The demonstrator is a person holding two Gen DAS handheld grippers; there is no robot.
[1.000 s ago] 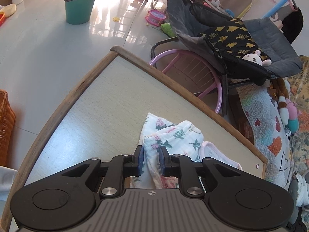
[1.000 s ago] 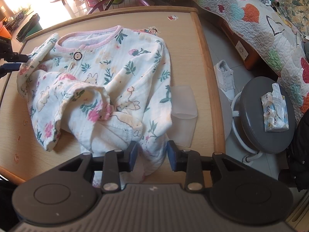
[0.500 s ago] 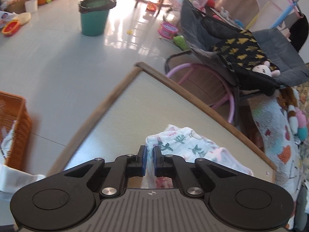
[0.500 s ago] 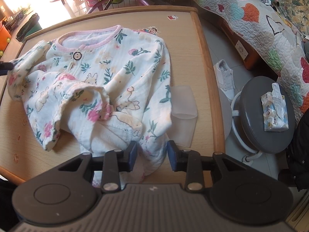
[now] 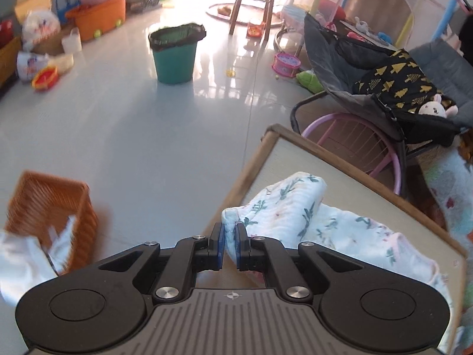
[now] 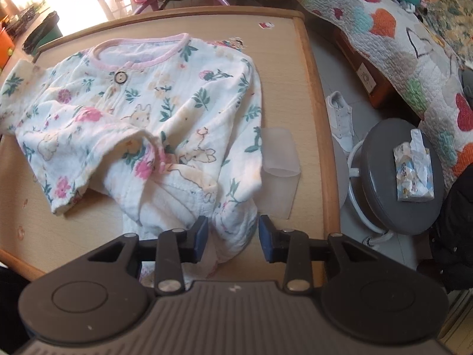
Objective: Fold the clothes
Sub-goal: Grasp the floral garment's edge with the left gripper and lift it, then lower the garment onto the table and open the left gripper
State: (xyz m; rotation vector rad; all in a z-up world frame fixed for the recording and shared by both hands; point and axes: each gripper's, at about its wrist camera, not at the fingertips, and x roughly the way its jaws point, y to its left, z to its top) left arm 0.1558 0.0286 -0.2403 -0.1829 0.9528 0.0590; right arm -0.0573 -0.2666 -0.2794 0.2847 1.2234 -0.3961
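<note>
A white floral baby top (image 6: 165, 109) with a pink neckline lies face up on the wooden table (image 6: 295, 68). Its lower part is bunched near my right gripper (image 6: 233, 236), whose jaws are opening. The hem sits between them: the left pad touches it and the right pad stands clear. In the left wrist view my left gripper (image 5: 230, 245) is shut on the cuff of the top's sleeve (image 5: 295, 207). It holds the cuff out past the table's edge (image 5: 254, 162), so the sleeve is lifted and stretched.
A clear plastic piece (image 6: 279, 159) lies on the table right of the top. Beyond that edge are a grey stool (image 6: 384, 207) with a tissue pack, a white shoe (image 6: 340, 118) and a quilted bed (image 6: 399, 44). An orange basket (image 5: 50, 207), a teal bin (image 5: 176, 56) and a baby chair (image 5: 354, 68) stand on the floor.
My left gripper shut on the sleeve cuff and drew it outward past the table's edge, stretching the sleeve. The right gripper stayed in place and its jaws widened a little.
</note>
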